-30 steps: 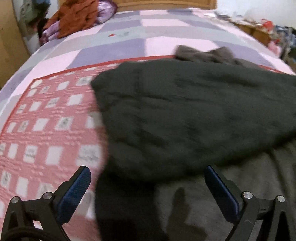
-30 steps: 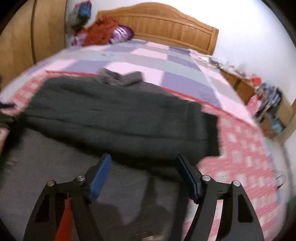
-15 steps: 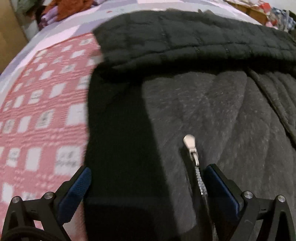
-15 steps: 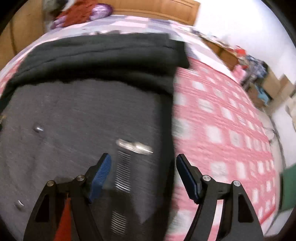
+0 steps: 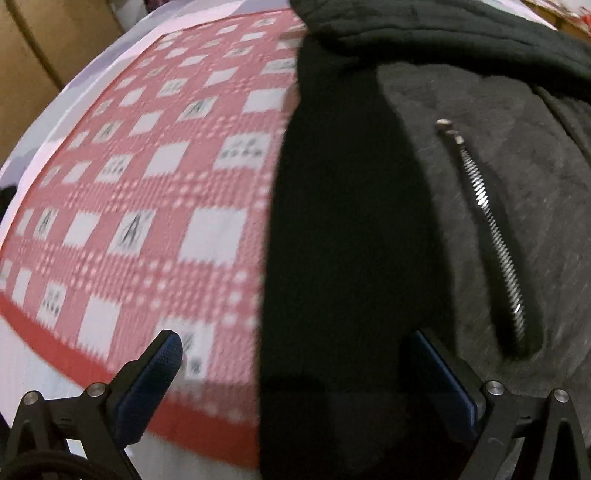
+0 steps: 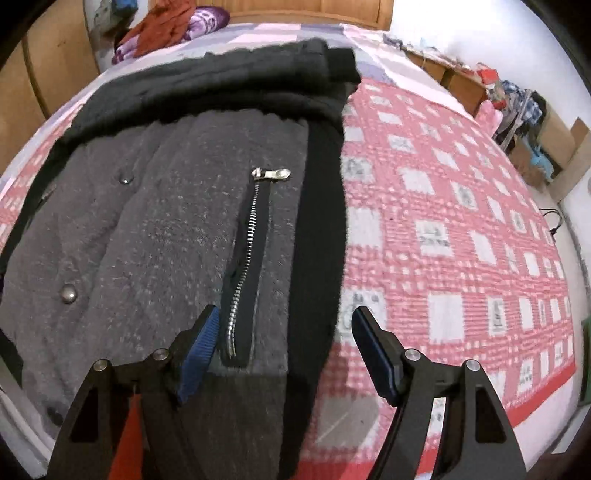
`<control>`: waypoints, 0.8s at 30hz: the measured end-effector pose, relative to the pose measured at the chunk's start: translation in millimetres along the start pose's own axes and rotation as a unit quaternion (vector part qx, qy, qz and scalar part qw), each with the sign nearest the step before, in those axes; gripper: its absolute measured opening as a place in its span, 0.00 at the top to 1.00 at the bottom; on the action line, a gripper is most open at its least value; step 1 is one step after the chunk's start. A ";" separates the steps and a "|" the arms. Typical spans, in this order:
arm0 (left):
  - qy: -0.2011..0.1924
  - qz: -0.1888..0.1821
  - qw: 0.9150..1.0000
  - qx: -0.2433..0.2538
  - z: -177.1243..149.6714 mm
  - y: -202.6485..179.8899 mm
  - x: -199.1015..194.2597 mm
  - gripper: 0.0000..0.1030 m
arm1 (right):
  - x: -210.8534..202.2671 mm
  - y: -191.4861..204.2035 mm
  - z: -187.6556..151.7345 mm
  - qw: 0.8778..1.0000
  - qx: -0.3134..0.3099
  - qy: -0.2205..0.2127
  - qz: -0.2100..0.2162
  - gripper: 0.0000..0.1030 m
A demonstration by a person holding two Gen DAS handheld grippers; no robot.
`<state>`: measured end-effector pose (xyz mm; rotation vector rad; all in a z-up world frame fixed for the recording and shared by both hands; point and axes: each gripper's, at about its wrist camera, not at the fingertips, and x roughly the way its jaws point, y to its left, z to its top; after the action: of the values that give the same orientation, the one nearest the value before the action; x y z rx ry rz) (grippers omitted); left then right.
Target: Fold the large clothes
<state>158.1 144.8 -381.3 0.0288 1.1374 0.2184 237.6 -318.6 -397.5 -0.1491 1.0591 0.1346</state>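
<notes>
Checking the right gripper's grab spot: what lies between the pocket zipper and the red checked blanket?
In the right wrist view, only the jacket's black side band separates the pocket zipper from the blanket.

One dark grey jacket (image 6: 155, 236) lies spread on one bed (image 6: 461, 206). From the right wrist view it shows one pocket zipper (image 6: 245, 266) with one silver pull (image 6: 271, 173), and two metal snap buttons (image 6: 68, 294). The left wrist view shows a second pocket zipper (image 5: 487, 229) on the jacket's other side, so two zippers in all. One red-and-white checked blanket (image 5: 155, 192) covers the bed. Two grippers reach in, the left gripper (image 5: 295, 365) and the right gripper (image 6: 282, 345), each with two blue-padded fingers. One rust-orange garment (image 6: 162, 26) and one purple bundle (image 6: 205, 22) sit by the single wooden headboard (image 6: 295, 11).
</notes>
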 end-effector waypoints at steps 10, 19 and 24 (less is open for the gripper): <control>-0.033 -0.026 0.999 0.025 4.8 12.0 -17.9 0.01 | -33.4 25.0 -40.0 0.999 0.011 0.006 -0.034 0.27; -0.087 -0.057 0.994 0.043 60.6 3.5 -26.3 0.01 | -46.2 48.6 -39.5 0.998 0.031 0.008 -0.045 0.27; -0.126 -0.072 0.988 0.055 121.4 -25.9 -13.7 0.01 | -51.1 55.0 -36.7 0.999 0.040 0.005 -0.032 0.27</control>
<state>266.2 127.6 -321.2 0.0692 0.8944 0.0221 171.5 -273.5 -373.6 -0.1119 1.0660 0.0337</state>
